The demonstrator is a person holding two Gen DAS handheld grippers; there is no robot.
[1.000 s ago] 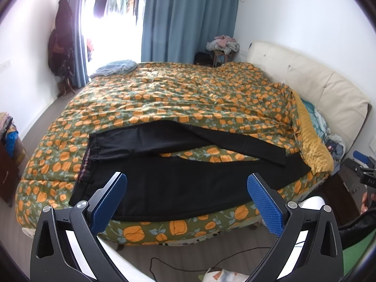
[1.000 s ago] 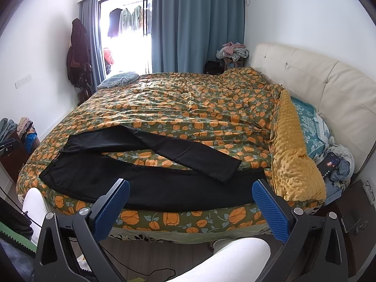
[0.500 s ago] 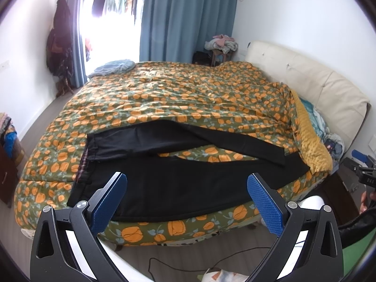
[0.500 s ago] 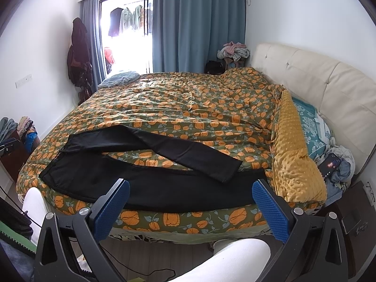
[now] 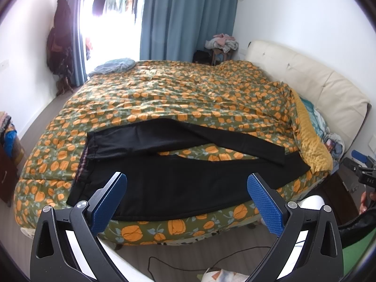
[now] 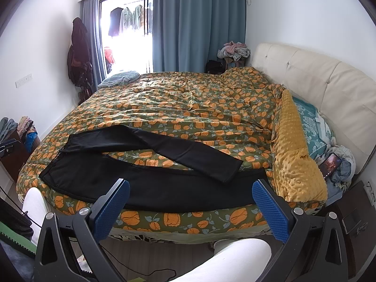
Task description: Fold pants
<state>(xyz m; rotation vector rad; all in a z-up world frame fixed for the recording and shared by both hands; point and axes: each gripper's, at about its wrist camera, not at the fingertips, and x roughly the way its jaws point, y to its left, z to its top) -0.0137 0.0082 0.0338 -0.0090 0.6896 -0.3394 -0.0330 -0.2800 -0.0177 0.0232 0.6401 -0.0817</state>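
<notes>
Pants lay spread on the bed near its front edge, lower centre of both frames, waistband to frame left, legs splayed to the right; upper leg angled across the lower one's far end. Left claw was wide open, holding nothing, short of the bed edge. Right claw likewise open and empty, off the fabric. Yellow blanket sat just right of the leg ends.
</notes>
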